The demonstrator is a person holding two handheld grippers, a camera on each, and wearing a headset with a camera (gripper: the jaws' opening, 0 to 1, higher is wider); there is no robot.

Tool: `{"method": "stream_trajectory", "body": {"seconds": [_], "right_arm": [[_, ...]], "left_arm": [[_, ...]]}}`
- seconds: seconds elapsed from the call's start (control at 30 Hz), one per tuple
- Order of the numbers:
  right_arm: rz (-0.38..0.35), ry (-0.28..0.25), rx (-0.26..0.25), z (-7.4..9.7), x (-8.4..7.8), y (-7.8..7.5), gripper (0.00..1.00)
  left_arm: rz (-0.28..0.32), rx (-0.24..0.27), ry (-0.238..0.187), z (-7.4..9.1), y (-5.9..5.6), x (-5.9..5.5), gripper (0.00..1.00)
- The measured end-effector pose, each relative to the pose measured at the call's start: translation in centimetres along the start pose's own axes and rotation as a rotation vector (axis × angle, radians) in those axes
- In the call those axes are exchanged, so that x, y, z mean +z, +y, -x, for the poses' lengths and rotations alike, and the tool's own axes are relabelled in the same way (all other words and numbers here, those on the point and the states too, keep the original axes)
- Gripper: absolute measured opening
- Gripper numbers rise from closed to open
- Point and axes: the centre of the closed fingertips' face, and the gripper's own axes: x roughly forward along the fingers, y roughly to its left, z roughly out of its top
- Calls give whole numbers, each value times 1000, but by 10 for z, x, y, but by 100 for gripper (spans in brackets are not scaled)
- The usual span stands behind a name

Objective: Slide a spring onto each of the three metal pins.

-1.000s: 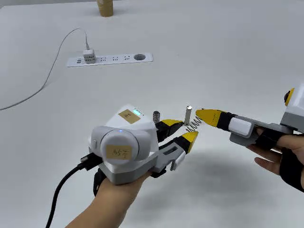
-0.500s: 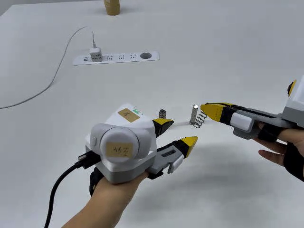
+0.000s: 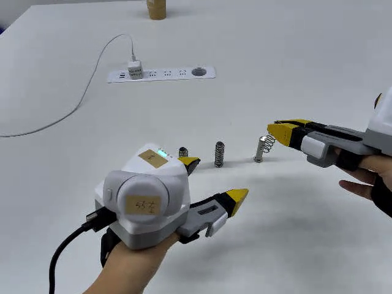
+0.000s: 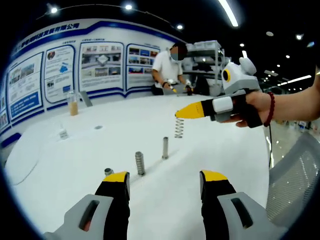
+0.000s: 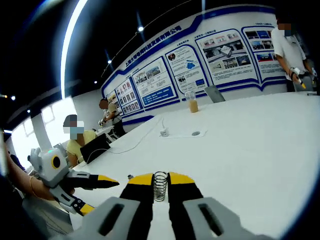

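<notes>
Three metal pins stand in a row on the white table point(image 3: 294, 73). The left pin point(image 3: 182, 151) peeps out beside my left gripper's upper jaw. A spring sits over the middle pin point(image 3: 219, 154) point(image 4: 140, 163). The right pin point(image 3: 260, 152) point(image 4: 165, 148) is bare. My right gripper point(image 3: 278, 130) point(image 4: 192, 110) is shut on a spring point(image 3: 267, 143) point(image 4: 178, 127) point(image 5: 160, 186), which hangs from its tips beside that pin's top. My left gripper point(image 3: 213, 179) point(image 4: 165, 180) is open and holds nothing, a little in front of the row.
A white power strip point(image 3: 162, 73) with a charger point(image 3: 135, 66) and its cable point(image 3: 86, 92) lies at the back left, with a brown cup point(image 3: 156, 8) at the far edge. A person point(image 4: 167, 70) stands beyond the table.
My left gripper has drawn back from the pins, and the middle pin with its spring has come into sight. The right gripper still holds its spring by the bare pin.
</notes>
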Motion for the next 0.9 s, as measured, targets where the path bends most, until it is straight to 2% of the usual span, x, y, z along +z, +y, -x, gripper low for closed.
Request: {"method": "stream_trajectory", "body": {"seconds": [0.3,0.53,0.7,0.9], "right_arm": [[80,14,-35,-13,3,-11,11],[134,19,-55,-20,5,-19,11],[170,24,-68,-25,4,-25,11],[208,47,-77,-30,-2,-28,11]], "left_arm": [[4,52,19,10,12,-6,71],[36,73,33,15,19,-15,76],[55,89,31,18,23,-17,79],[52,104,30,20,27,-17,82]]}}
